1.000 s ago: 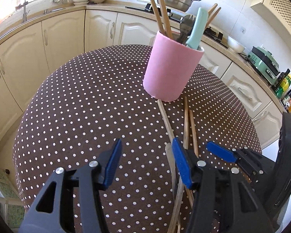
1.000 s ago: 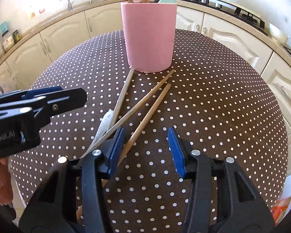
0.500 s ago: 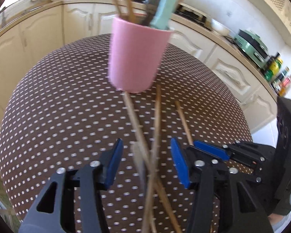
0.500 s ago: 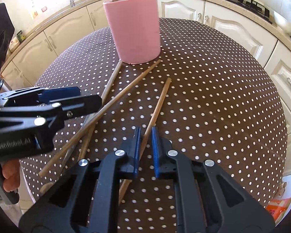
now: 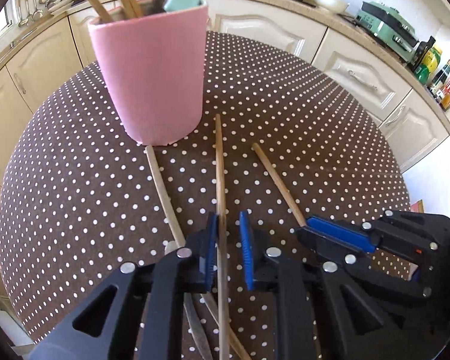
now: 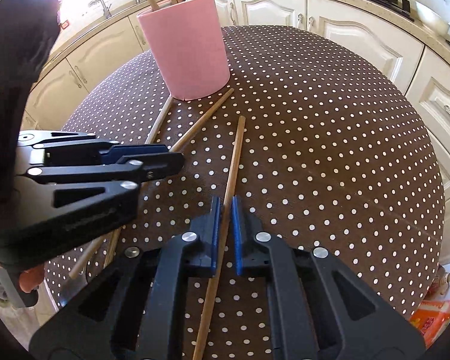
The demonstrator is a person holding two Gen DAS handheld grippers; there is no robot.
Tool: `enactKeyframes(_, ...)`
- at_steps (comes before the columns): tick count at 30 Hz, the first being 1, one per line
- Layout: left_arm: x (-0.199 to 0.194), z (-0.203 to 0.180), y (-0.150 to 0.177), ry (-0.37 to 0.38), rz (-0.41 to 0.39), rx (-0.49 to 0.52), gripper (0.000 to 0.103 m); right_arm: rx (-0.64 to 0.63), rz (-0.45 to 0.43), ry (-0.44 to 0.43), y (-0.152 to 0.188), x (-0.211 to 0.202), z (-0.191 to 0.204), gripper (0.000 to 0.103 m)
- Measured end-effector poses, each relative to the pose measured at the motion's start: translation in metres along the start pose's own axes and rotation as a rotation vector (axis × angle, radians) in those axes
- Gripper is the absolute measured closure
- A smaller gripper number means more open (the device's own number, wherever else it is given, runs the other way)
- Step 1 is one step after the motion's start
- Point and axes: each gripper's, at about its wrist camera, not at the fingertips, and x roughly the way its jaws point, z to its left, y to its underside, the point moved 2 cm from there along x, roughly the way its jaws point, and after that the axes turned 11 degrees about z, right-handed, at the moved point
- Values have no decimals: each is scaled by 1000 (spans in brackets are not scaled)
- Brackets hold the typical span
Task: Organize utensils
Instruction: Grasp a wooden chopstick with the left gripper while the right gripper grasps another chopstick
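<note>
Brown polka-dot cloth covers the round table (image 5: pixel 285 96), and on it both grippers are busy with wooden chopsticks. The left gripper (image 5: pixel 228 250) has its jaws closing around one chopstick (image 5: pixel 219 162); the stick lies against the left blue pad, with a gap showing to the right pad. That chopstick runs straight ahead of the jaws, its far tip just beside the pink holder (image 5: pixel 153 75), which stands upright ahead and a touch left, full of chopsticks and a mint-green handle. The right gripper (image 6: pixel 224 234) has its jaws almost together, pinching a second chopstick (image 6: pixel 235 156) that points ahead toward the holder.

Only the left wrist view shows a pale wooden handle (image 5: pixel 162 189) left of the jaws, its far end touching the holder's base, and more utensils crossed beneath the jaws. It also catches the right gripper off to the right with its chopstick. Only the right wrist view shows the left gripper from the side, and fingers (image 6: pixel 30 279) of the person's hand behind it.
</note>
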Motion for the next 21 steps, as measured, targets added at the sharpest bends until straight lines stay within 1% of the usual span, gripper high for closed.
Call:
enactKeyframes(4,5,-6,-8,-18,-2,0,88,2,1,-6,-2,1,-2,94)
enactKeyframes(5,6,-8,-12,-22,-5,-1,89,2,0,-6,-2,1,-2,94)
enactKeyframes(6,7,-10,-14,-26,-6,-4,96,2,-1,-6,-2,2,-2,94)
enactKeyframes(9,11,-16,-23,-16,-15,-14,97,7,-8,-7,-1,1,0,95)
enactKeyframes(14,0,-11,-14,-18,-88,-15,97,23,-36,-4,1,-1,-2,97)
enactKeyframes(21,-22,-22,-4,7,-181,-11,98,35,-83,-14,-1,-14,-5,97)
